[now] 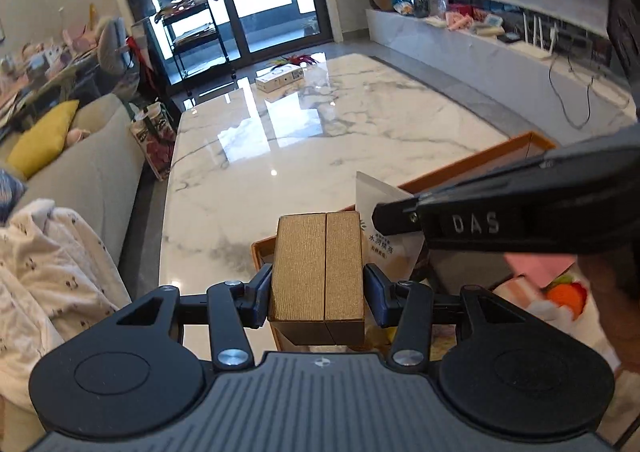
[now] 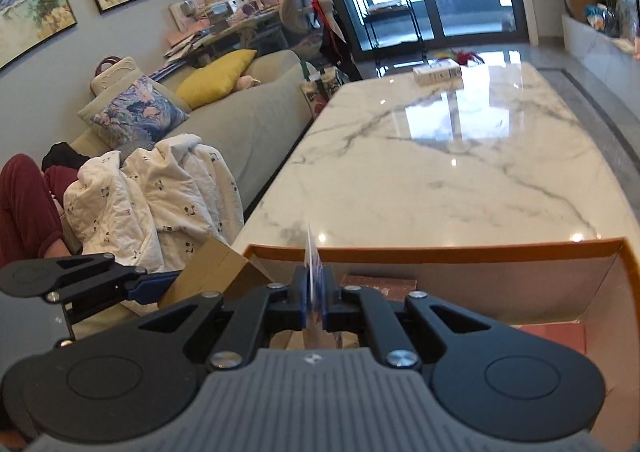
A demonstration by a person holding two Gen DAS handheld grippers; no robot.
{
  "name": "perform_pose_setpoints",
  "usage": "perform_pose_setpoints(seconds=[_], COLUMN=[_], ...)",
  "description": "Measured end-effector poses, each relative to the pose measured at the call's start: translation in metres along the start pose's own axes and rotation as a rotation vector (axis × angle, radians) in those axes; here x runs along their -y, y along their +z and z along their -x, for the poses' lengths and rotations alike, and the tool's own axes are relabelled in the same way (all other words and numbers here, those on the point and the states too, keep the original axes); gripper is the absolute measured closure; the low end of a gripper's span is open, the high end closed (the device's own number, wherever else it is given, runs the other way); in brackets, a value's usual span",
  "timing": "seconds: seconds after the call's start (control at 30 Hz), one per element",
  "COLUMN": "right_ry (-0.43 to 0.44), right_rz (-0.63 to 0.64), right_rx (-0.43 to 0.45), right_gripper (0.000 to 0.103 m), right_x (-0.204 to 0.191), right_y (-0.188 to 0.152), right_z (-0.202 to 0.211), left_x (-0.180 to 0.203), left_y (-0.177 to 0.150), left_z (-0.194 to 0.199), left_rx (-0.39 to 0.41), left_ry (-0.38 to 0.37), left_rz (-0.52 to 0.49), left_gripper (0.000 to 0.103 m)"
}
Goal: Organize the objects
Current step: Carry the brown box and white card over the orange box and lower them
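My left gripper (image 1: 318, 294) is shut on a gold textured box (image 1: 318, 264) and holds it above the near left corner of an orange-rimmed open box (image 1: 460, 168). The gold box also shows in the right wrist view (image 2: 212, 272), with the left gripper's fingers (image 2: 150, 282) on it. My right gripper (image 2: 314, 294) is shut on a thin white packet (image 2: 312, 252), seen edge-on, over the orange-rimmed box (image 2: 440, 250). In the left wrist view the right gripper (image 1: 378, 217) enters from the right, holding the white packet (image 1: 380, 224) with green print.
The orange-rimmed box sits on a long marble table (image 2: 460, 156); inside it lie a dark red item (image 2: 380, 286) and colourful packets (image 1: 560, 292). A small white carton (image 1: 280, 77) stands at the table's far end. A grey sofa (image 2: 248, 128) with a white blanket (image 2: 148, 204) runs along the left.
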State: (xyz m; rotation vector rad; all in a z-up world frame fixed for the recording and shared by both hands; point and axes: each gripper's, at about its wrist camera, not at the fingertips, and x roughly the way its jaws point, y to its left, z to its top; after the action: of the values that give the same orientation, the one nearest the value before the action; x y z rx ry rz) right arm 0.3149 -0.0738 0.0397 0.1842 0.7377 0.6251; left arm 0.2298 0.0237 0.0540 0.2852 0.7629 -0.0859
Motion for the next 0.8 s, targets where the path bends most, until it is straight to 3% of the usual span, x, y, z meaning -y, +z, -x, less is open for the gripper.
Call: perform_pose_setpoints(seconds=[0.17, 0.53, 0.8], right_ry=[0.019, 0.010, -0.007], right_rz=[-0.032, -0.030, -0.020], right_rx=[-0.019, -0.053, -0.072], right_gripper=[0.097, 0.097, 0.097], right_x=[0.007, 0.010, 0.009], right_y=[-0.002, -0.013, -0.019], right_z=[-0.011, -0.023, -0.025], left_x=[0.012, 0.021, 0.015], left_y=[-0.002, -0.009, -0.010], left_z=[-0.019, -0.037, -0.036], left_rx=[-0.033, -0.119, -0.083], left_ry=[0.058, 0.049, 0.043], left_rz=[-0.096, -0.138, -0.144], left_gripper=[0.049, 0.048, 0.044])
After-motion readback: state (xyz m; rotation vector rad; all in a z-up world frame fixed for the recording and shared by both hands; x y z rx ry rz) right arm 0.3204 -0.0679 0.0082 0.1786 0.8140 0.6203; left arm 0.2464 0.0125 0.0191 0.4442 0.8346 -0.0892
